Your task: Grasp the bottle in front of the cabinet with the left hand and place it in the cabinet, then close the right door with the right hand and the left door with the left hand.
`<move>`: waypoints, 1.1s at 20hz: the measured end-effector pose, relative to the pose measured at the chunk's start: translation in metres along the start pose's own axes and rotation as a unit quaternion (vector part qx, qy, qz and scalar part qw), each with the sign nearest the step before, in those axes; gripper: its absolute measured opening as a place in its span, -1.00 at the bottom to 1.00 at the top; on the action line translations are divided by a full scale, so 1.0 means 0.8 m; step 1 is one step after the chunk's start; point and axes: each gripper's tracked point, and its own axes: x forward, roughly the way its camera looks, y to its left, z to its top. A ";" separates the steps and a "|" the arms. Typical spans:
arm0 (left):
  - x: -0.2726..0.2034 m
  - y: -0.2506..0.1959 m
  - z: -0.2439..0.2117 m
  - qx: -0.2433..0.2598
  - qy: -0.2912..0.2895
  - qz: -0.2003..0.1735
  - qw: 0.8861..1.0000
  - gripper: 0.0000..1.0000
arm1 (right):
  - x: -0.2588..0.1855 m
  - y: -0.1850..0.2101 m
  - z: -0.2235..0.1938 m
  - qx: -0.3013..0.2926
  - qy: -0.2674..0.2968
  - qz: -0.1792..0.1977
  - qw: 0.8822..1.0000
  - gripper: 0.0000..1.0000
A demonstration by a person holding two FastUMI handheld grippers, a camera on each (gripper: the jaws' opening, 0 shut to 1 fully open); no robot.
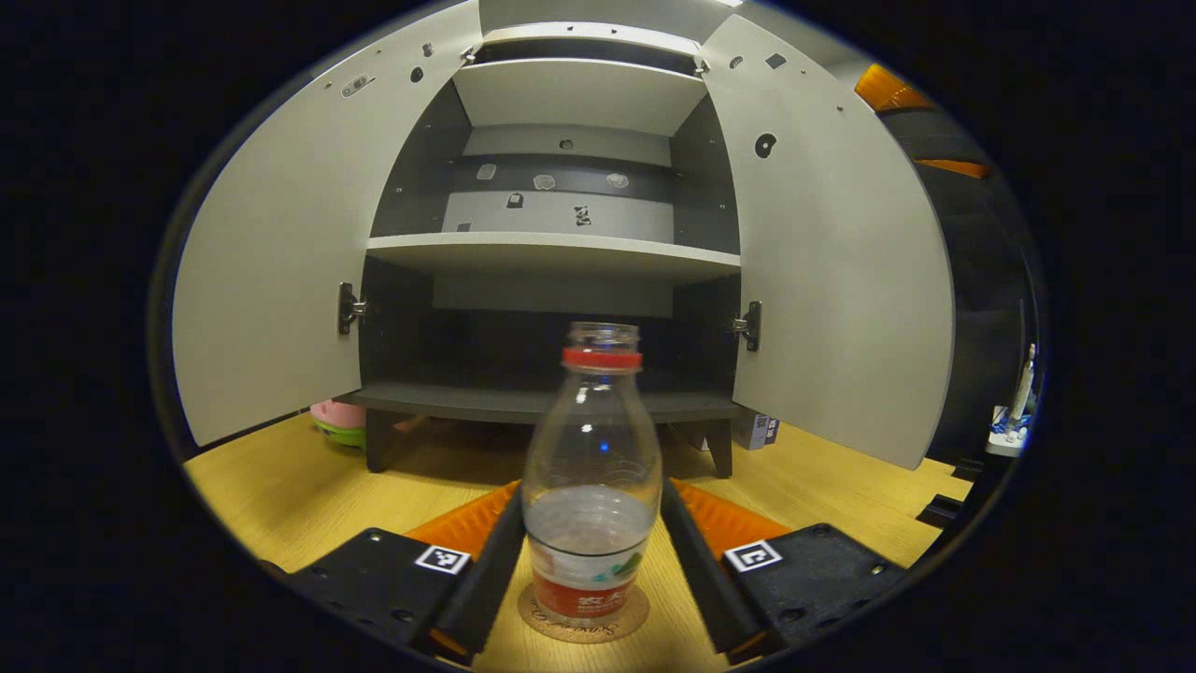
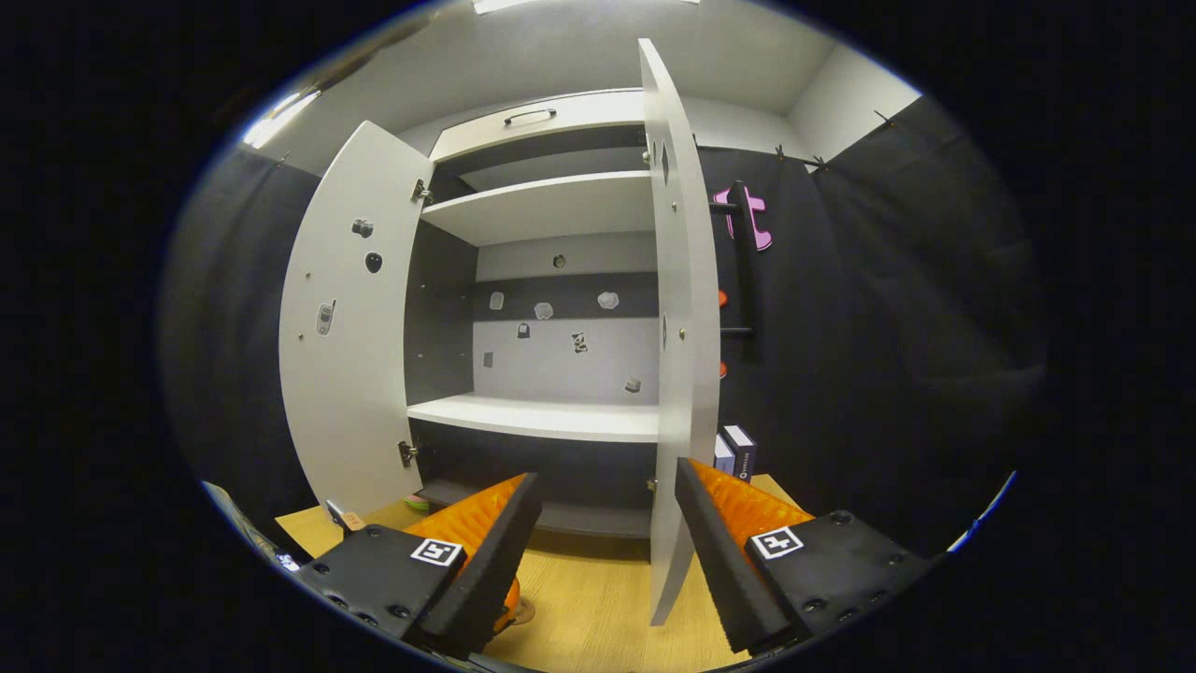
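A clear plastic bottle (image 1: 591, 467) with a red neck ring, no cap and a little water stands on a round coaster (image 1: 584, 624) on the wooden table (image 1: 280, 477), in front of the cabinet (image 1: 551, 252). My left gripper (image 1: 590, 491) is open around the bottle, one finger close along each side. Both cabinet doors stand wide open: the left door (image 1: 271, 280) and the right door (image 1: 832, 280). In the right gripper view, my right gripper (image 2: 607, 481) is open and the right door (image 2: 677, 374) is edge-on just ahead between its fingers.
The cabinet has a white middle shelf (image 1: 551, 250) and a dark bottom shelf (image 1: 523, 400) on short legs. A pink and green object (image 1: 338, 421) lies under the left door. Small boxes (image 2: 733, 456) stand beside the cabinet's right side.
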 end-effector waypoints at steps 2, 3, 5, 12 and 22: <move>-0.005 -0.001 0.003 0.002 0.028 0.002 1.000 0.46 | 0.003 0.003 0.001 0.004 -0.004 0.016 1.000 0.92; -0.007 -0.005 0.011 0.000 0.042 -0.007 0.999 0.46 | 0.004 0.004 0.000 0.006 -0.005 0.024 1.000 0.92; -0.015 -0.005 0.048 -0.018 0.046 -0.013 0.999 0.45 | 0.004 0.008 -0.001 0.015 -0.006 0.043 0.999 0.92; -0.018 0.014 0.302 -0.047 -0.073 -0.005 0.996 0.44 | -0.020 -0.003 0.009 0.016 -0.025 0.081 0.996 0.92; 0.139 0.047 0.509 -0.024 -0.128 0.038 0.991 0.43 | -0.058 -0.118 0.007 0.034 -0.031 -0.029 0.999 0.92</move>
